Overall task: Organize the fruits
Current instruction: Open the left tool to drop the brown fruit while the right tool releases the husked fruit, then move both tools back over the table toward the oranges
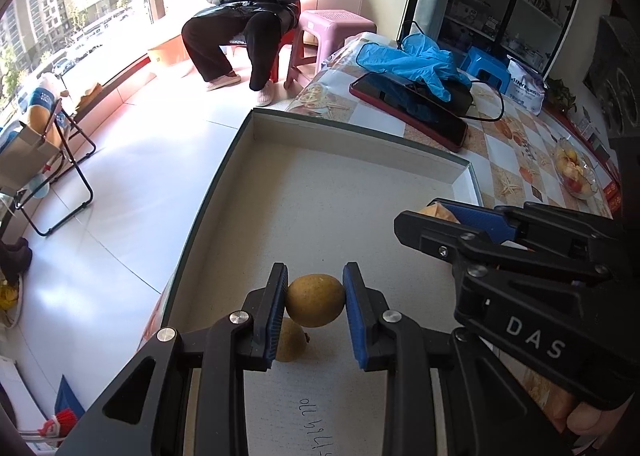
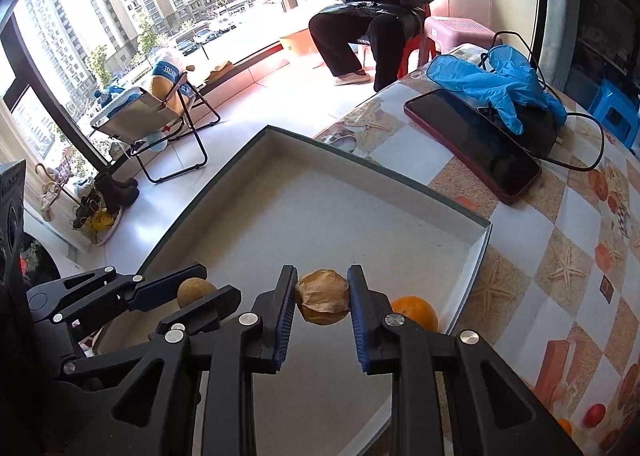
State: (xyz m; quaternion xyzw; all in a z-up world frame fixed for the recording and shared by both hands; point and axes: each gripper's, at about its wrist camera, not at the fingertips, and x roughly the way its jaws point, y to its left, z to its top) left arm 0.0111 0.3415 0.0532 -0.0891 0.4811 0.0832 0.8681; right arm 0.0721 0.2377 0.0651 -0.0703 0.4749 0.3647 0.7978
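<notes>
Holding one small fruit apiece, both grippers hung over the shallow box (image 1: pixel 360 143) on the tabletop (image 1: pixel 516 159). The left gripper (image 1: pixel 315 306) was nearly closed on a smooth brown-yellow fruit (image 1: pixel 315 300), pads pressing its two sides across the widest part; a second fruit of the same kind (image 1: pixel 290 340) lay on the box floor just below and behind it. The right gripper (image 2: pixel 322 302) was shut tight on a papery, wrinkled brown fruit (image 2: pixel 322 300), again across its middle. Both fruits looked light, round and fairly firm. The smooth one seemed likely to roll once released and to slip if squeezed off-centre. The wrinkled one appeared to have a thin, brittle husk that a hard squeeze could dent, so a gentle hold across the middle suited it. An orange (image 2: pixel 414 312) sat in the box's near right corner, heavier by the look of it and best taken around its widest part. Only the right wrist view showed that orange, and it caught the left gripper (image 2: pixel 192 292) from the side with its fruit (image 2: pixel 196 292) partly hidden. Only the left wrist view showed the second fruit on the box floor, a glass bowl of fruit (image 1: pixel 576 171) far off on the tabletop, and the right gripper (image 1: pixel 448 215) from the side with a pale scrap of its fruit showing.
</notes>
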